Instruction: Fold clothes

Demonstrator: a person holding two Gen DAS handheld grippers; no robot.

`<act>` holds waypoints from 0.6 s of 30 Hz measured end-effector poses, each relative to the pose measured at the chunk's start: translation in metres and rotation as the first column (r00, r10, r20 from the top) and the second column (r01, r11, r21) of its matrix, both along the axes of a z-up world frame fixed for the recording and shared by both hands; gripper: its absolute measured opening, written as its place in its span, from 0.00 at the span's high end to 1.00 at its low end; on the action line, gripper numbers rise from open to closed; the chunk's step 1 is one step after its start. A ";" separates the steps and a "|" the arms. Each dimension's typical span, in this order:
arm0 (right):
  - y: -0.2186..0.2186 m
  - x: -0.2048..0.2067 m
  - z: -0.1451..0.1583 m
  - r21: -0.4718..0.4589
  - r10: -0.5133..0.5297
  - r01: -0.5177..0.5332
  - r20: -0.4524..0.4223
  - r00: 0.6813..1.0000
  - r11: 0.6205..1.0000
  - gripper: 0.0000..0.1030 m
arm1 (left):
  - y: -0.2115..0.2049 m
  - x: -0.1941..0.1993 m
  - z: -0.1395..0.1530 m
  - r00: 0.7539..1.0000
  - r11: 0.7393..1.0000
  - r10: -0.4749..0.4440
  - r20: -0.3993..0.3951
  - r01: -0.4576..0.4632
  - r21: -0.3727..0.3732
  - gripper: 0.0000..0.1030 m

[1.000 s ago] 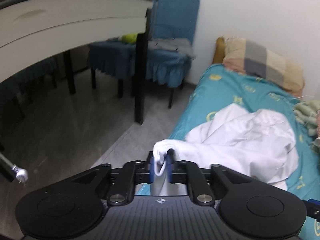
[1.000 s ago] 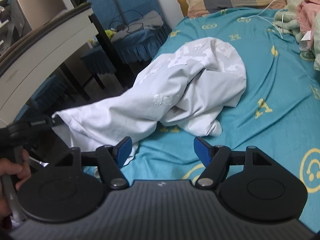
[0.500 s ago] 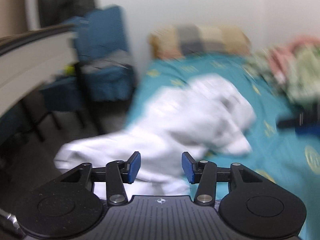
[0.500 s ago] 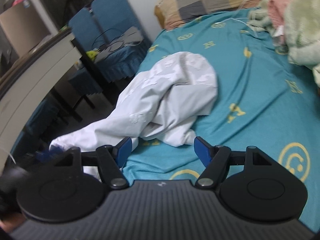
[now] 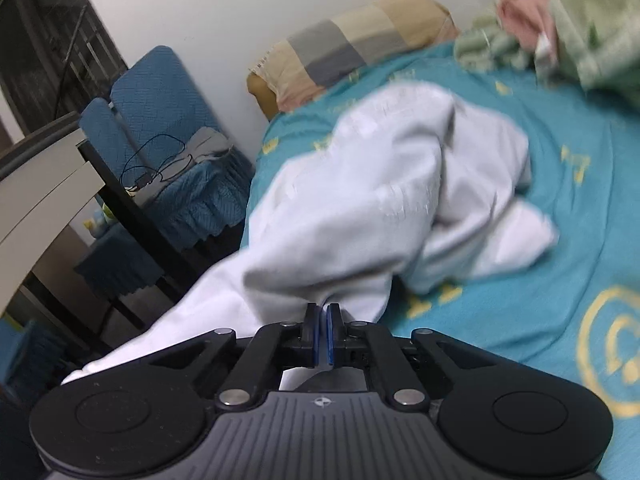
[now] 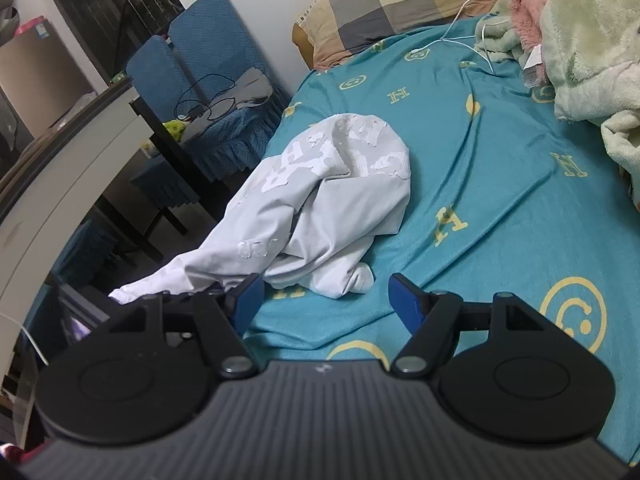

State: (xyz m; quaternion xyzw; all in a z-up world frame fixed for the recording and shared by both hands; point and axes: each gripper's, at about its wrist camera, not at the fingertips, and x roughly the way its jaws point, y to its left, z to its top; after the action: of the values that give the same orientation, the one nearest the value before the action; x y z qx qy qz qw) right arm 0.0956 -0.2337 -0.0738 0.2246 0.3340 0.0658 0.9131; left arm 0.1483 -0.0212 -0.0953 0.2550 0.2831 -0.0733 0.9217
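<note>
A crumpled white garment (image 5: 380, 200) lies on the teal bed sheet (image 5: 560, 240), one long end trailing off the bed's left edge toward the floor. My left gripper (image 5: 323, 314) sits at the garment's near fold, its jaws closing; the blue pads are pressed together with white cloth pinched at their tips. In the right wrist view the same garment (image 6: 328, 200) lies just beyond my right gripper (image 6: 324, 296), which hovers open above the sheet (image 6: 480, 160) with nothing between its fingers. The garment's rounded cuff end is just ahead of the gap.
A checked pillow (image 6: 400, 4) lies at the bed's head. Green and pink blankets (image 6: 580, 40) are heaped at the right, with a white cable (image 6: 460, 28) beside them. Blue-covered chairs (image 6: 216, 80) and a white table (image 6: 60, 184) stand left of the bed.
My left gripper let go of the garment's end, opened, rolled and swung right toward the bed, then closed on a fold nearer the pile. The right gripper drifted slightly and stayed open.
</note>
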 end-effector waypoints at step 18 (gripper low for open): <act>0.049 -0.018 0.014 -0.079 0.204 -0.194 0.162 0.965 0.978 0.30 | 0.153 -0.070 0.155 0.982 0.232 -0.187 0.033 0.076 -0.970 0.99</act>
State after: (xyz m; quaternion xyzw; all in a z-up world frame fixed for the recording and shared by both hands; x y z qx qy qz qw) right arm 0.0774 -0.1846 -0.0595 0.1550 0.2778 0.1657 0.9335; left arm 0.0780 0.1318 0.0599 -0.3457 0.1967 -0.3201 0.8598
